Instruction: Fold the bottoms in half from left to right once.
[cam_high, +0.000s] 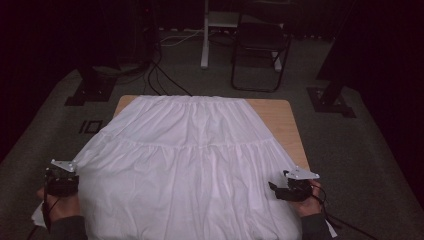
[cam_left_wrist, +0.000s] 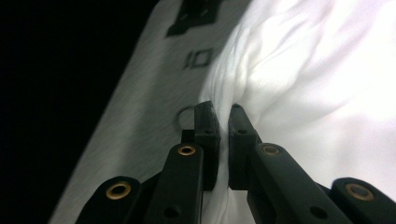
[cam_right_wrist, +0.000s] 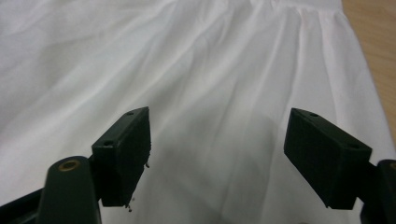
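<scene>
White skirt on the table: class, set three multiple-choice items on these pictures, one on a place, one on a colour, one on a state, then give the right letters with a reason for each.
1. Where does the gathered waistband of the white skirt lie?
A. At the far edge of the wooden table
B. At the near edge, by the hands
C. Off the table, on the floor

2. What colour are the jaws of both grippers?
A. Red
B. Black
C. Yellow

3. How do the two grippers stand?
A. Both wide open
B. Both shut on cloth
C. The left gripper shut on the skirt's edge, the right gripper open above the cloth

Answers:
1 A: the high view shows the gathers along the far side.
2 B: both gripper views show black jaws.
3 C: the left gripper view shows cloth pinched between the pads; the right gripper view shows a wide gap.
</scene>
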